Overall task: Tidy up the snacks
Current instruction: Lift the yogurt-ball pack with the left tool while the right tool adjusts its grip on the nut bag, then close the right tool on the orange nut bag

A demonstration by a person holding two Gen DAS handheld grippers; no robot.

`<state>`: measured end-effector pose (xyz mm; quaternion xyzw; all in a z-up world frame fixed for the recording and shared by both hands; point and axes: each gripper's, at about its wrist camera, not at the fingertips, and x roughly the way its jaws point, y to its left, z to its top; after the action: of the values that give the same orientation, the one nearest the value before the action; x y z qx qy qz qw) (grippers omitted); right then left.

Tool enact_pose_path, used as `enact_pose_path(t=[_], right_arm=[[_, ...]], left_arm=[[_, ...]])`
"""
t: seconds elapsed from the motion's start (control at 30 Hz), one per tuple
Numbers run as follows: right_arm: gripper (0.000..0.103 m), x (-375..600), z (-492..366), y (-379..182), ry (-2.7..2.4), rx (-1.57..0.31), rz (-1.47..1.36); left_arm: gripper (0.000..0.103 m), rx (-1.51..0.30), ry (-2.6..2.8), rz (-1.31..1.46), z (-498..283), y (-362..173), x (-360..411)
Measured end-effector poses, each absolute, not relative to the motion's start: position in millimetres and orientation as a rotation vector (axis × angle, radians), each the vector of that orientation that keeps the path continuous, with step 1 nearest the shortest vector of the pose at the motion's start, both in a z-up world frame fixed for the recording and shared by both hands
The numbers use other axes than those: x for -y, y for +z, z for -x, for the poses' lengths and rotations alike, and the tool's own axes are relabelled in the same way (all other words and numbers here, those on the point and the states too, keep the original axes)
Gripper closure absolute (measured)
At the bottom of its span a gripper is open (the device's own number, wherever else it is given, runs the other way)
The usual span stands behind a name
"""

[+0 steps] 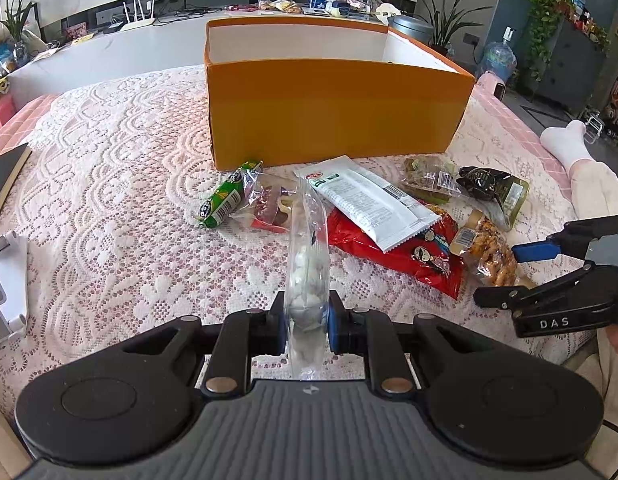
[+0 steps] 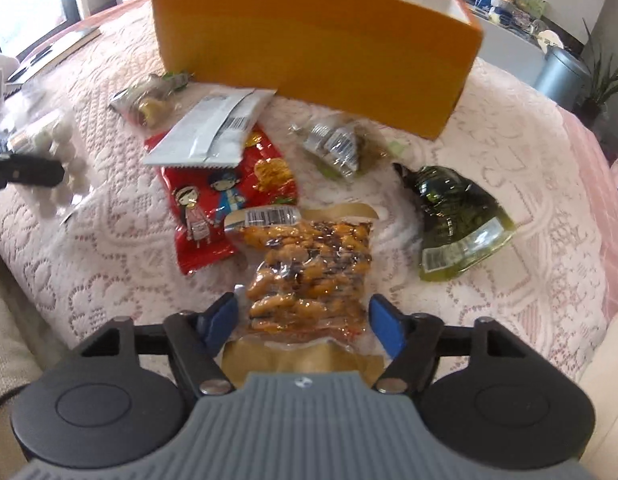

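Note:
My left gripper [image 1: 307, 322] is shut on a clear bag of white candies [image 1: 307, 272], held upright above the lace cloth. My right gripper [image 2: 303, 320] is open, its blue pads on either side of a vacuum pack of orange nuts [image 2: 309, 268] lying on the cloth; it also shows in the left wrist view [image 1: 505, 272]. An open orange box [image 1: 329, 112] stands behind the snack pile. In the pile lie a red snack bag [image 2: 229, 204], a white packet [image 2: 217, 128], a green dark pack [image 2: 457, 224] and a green sausage [image 1: 225, 200].
A small clear pack [image 2: 337, 144] and another snack pack [image 2: 149, 100] lie near the box front. A dark book [image 1: 5, 176] and a white stand [image 1: 5, 280] sit at the left. A person's socked foot [image 1: 565, 144] rests at the right edge.

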<state>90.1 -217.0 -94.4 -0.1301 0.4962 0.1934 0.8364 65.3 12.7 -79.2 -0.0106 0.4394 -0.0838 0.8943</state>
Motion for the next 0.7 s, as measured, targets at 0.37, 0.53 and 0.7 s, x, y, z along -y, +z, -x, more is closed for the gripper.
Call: enact_pose_path(t=[0.37, 0.53, 0.7], right_arm=[[0.068, 212, -76, -69, 0.365, -0.959, 0.266], [0.088, 212, -76, -48, 0.358, -0.911, 0.267], [0.088, 212, -84, -50, 0.351, -0.945, 0.259]], left_arm=[[0.084, -0.908, -0.169, 0.034, -65, -79, -15], [0.084, -0.901, -0.163, 0.039, -65, -77, -14], [0.084, -0.903, -0.161, 0.036, -65, -76, -14]])
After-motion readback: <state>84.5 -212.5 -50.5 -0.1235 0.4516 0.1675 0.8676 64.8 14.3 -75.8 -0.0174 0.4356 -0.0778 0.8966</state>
